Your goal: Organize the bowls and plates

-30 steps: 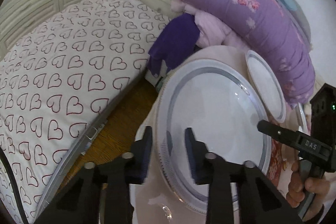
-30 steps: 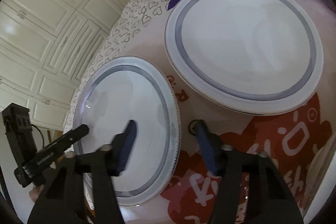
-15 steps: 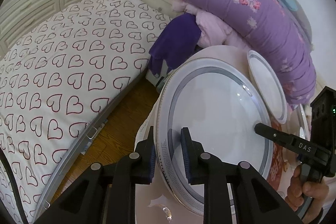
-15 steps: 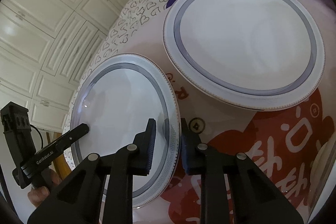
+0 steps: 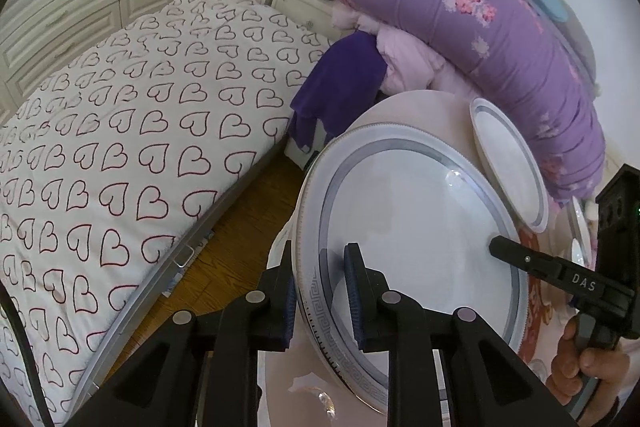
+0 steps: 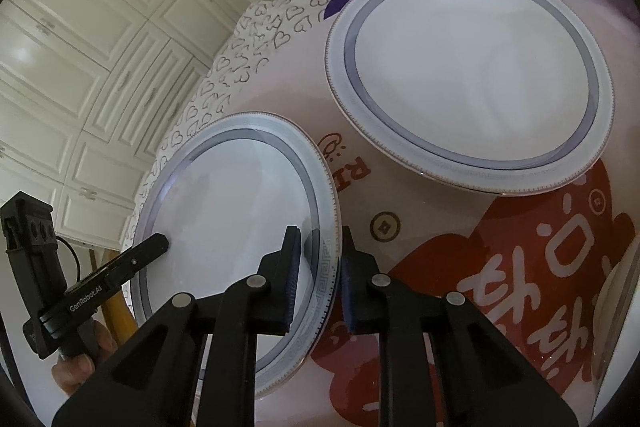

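A large white plate with a grey band (image 5: 420, 243) is held tilted above the pink table (image 5: 420, 107). My left gripper (image 5: 320, 291) is shut on its left rim. My right gripper (image 6: 320, 279) is shut on the opposite rim of the same plate (image 6: 240, 211); it also shows in the left wrist view (image 5: 520, 259). A second matching plate (image 6: 472, 75) lies flat on the table behind; it also shows in the left wrist view (image 5: 508, 163).
The round table has a pink and red printed cover (image 6: 540, 259). A bed with a heart-print sheet (image 5: 120, 147) is to the left across a wooden floor strip (image 5: 224, 259). Purple and pink bedding (image 5: 480, 27) is piled behind the table. Another dish's rim (image 6: 616, 299) shows at far right.
Both grippers closed on opposite rims of the near plate, and the plate has lifted and tilted off the table.
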Demonstrator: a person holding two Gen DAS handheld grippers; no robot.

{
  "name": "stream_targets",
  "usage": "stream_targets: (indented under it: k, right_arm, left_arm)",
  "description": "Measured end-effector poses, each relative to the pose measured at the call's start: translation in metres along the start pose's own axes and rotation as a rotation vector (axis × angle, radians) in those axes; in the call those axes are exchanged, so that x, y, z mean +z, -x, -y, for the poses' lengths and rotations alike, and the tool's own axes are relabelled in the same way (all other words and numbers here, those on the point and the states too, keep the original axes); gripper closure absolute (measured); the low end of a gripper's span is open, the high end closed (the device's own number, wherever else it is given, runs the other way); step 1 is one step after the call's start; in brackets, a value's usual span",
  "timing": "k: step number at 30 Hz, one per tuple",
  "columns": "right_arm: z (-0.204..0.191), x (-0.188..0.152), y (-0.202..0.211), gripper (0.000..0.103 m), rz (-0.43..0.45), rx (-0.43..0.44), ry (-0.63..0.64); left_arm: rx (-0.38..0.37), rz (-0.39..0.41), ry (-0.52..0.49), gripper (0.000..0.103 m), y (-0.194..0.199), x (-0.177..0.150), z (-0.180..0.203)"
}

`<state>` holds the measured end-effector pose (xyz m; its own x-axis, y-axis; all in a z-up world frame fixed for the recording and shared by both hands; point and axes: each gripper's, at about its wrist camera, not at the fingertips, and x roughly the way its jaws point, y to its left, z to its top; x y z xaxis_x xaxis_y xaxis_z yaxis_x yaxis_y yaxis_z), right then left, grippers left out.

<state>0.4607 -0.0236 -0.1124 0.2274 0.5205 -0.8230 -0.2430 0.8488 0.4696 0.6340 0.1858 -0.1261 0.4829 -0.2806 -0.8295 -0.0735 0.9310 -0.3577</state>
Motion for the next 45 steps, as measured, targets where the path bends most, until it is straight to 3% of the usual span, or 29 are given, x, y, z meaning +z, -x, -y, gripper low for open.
stream_targets:
  k: [29, 45]
  right_arm:
    - [-0.011, -0.016, 0.026, 0.085, 0.049, -0.01, 0.039]
    - [-0.012, -0.037, 0.078, 0.085, 0.131, 0.008, 0.062]
  left_arm:
    - [-0.011, 0.043, -0.035, 0.085, 0.041, -0.021, 0.022]
    - [-0.026, 0.107, -0.084, 0.085, 0.094, -0.054, 0.051]
